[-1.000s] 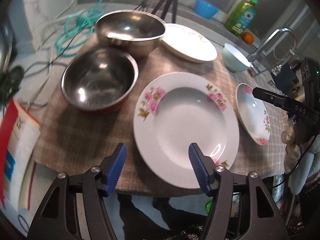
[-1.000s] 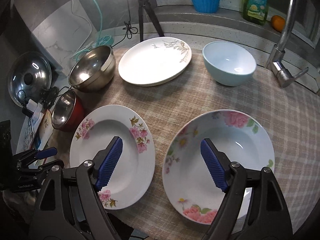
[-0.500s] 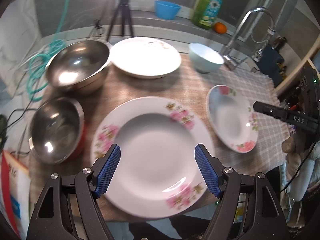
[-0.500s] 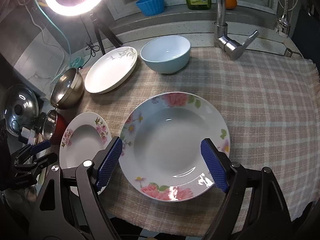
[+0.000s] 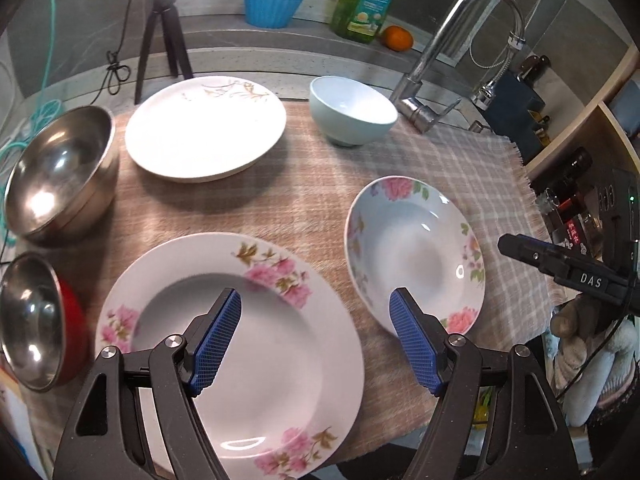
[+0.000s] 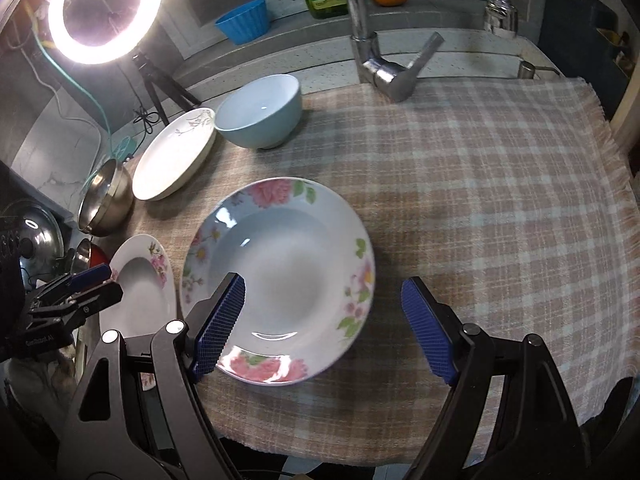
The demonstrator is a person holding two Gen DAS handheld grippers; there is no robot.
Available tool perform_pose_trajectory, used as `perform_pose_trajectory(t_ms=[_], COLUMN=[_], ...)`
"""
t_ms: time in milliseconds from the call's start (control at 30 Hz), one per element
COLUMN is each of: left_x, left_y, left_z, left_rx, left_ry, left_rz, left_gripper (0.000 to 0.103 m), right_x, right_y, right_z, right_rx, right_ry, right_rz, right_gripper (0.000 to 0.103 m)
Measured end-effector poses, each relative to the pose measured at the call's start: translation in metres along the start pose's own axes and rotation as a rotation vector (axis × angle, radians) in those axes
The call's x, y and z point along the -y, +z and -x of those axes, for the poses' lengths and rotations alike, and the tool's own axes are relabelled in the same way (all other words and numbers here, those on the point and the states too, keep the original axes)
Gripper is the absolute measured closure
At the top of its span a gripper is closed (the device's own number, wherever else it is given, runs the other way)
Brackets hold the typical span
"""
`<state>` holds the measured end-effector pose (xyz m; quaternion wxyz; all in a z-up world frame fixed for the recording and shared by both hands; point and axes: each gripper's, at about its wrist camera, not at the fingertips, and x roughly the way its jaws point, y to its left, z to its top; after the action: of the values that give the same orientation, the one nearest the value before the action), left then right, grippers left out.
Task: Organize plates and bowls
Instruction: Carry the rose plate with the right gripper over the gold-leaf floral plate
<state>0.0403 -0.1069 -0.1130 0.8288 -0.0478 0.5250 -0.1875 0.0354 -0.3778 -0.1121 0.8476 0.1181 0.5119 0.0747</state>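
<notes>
pink-flowered plate [image 5: 240, 344] at plaid cloth's [image 6: 480, 184] near-left edge, blue-tinted floral soup plate [image 6: 280, 280] just right of it, apart | white plate [image 5: 204, 128], light-blue bowl [image 5: 352, 110], two steel bowls [image 5: 60, 168] behind/left | left gripper [image 5: 314, 342] wide open, empty, above pink-flowered plate | right gripper [image 6: 324, 326] wide open, empty, over soup plate

Three plates: two pink-flowered [image 5: 224, 344] [image 5: 416, 248], one gold-sprigged [image 5: 204, 128]. Two steel bowls [image 5: 56, 172] [image 5: 32, 320], one pale-blue bowl [image 5: 352, 110], one blue cup [image 5: 272, 6].
</notes>
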Motion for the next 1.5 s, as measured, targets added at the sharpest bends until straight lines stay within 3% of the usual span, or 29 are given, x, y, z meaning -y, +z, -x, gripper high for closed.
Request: perform_pose_trajectory(t_ms=[367,500,667,833,933,1200,1500], left_x=[0.027,0.036,0.035,0.031,0.029,0.025,0.023], left_y=[0.013,0.015,0.018,0.021,0.022,0.024,0.026], left_z=[-0.031,-0.040,-0.052,-0.059,-0.062,-0.070,-0.074], left_rx=[-0.026,-0.040,-0.068,-0.093,-0.106,-0.123,-0.128], left_ry=[-0.039,-0.048,-0.068,-0.075,-0.078,-0.084,-0.086], left_rz=[-0.063,-0.091,-0.073,-0.057,-0.055,-0.048,-0.046], left_gripper=[0.029,0.035,0.051,0.054,0.062,0.072,0.076], right_x=[0.031,0.037,0.042,0.044,0.045,0.043,0.039], right_y=[-0.008,-0.008,-0.010,-0.011,-0.011,-0.009,-0.007], right_z=[-0.008,-0.014,-0.026,-0.036,-0.042,-0.049,-0.053], right_rx=[-0.018,-0.039,-0.077,-0.103,-0.119,-0.140,-0.148], right_ry=[-0.001,0.020,0.062,0.084,0.099,0.117,0.119], right_rz=[-0.052,-0.065,-0.088,-0.097,-0.104,-0.097,-0.077], right_gripper=[0.021,0.036,0.050,0.064,0.072,0.086,0.089])
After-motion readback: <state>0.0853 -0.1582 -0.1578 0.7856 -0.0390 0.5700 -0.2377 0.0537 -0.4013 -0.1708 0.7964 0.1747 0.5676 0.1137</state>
